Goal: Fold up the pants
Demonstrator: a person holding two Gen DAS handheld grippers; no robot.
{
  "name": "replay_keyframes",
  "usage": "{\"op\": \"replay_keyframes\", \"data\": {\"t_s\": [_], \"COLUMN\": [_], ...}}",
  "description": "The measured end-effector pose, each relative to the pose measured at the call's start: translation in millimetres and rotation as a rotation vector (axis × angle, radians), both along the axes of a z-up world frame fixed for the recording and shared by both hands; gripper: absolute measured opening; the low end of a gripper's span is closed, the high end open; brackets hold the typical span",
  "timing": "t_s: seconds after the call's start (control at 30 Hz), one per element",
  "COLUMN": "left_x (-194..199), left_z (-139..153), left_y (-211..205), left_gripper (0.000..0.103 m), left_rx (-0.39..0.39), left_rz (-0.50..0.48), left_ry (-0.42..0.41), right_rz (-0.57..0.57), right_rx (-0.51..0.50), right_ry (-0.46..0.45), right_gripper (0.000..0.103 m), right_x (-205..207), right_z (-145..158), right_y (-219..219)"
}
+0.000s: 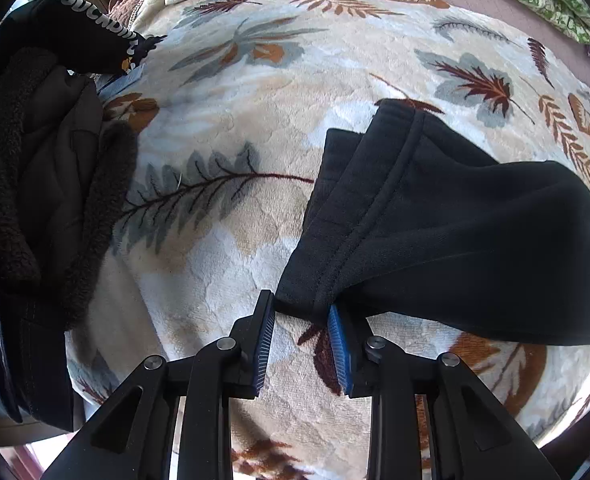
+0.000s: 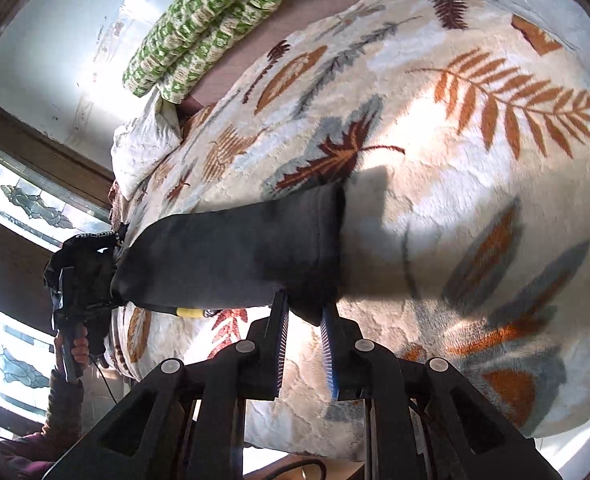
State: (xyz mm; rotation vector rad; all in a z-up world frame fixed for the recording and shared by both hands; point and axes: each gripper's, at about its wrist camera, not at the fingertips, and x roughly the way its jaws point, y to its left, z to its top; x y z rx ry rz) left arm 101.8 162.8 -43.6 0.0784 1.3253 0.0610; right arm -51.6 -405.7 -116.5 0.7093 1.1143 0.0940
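Pants [image 1: 435,216] strung lengthwise between both grippers, above the leaf blanket [image 1: 223,128]. Left gripper [image 1: 301,312] pinching one end, jaws partly closed. Right gripper [image 2: 304,314] clamping the other, equally near.

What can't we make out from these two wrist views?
- Far end of the black pants: left wrist view, cut off by the right edge.
- Grip of the left tongs: cloth edge sits between the tips, contact unclear.
- Yellow item under the pants: right wrist view, mostly covered.
- Right tongs: tips buried in dark cloth, clamping unclear.
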Motion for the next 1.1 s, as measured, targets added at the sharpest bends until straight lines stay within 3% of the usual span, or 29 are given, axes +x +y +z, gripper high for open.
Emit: {"op": "replay_keyframes", "data": {"t_s": [0.2,0.33,0.43,0.5,0.73,0.9,1.1], "left_x": [-15,-19,7,32,98,114,117], "left_z": [20,52,70,68,24,22,21], "left_y": [6,27,29,20,-15,-19,-7], "left_gripper": [0.058,0.066,0.083,0.083,0.080,0.080,0.084], "left_rx": [-0.003,-0.074,-0.074,-0.047,0.020,0.052,-0.101], "left_rz": [-0.072,-0.077,-0.055,-0.055,-0.157,-0.188,-0.223], "left_ry": [-0.071,-0.124,-0.155,-0.143,0.048,0.060,0.124], "right_rz": [0.041,0.009,-0.048,-0.080,-0.103,-0.084,-0.097], "right_rx": [-0.032,-0.027,-0.014,-0.001,0.023,-0.001,-0.007], "right_ry": [0.032,-0.021,-0.060,-0.066,-0.032,-0.013,-0.001], "right_gripper": [0.029,0.043,0.052,0.052,0.052,0.053,0.058], "right_x": [-3,-10,-6,2,18,20,23], "right_z": [1,23,36,38,29,26,25], "right_y": [7,-2,-13,-17,-3,2,4]}}
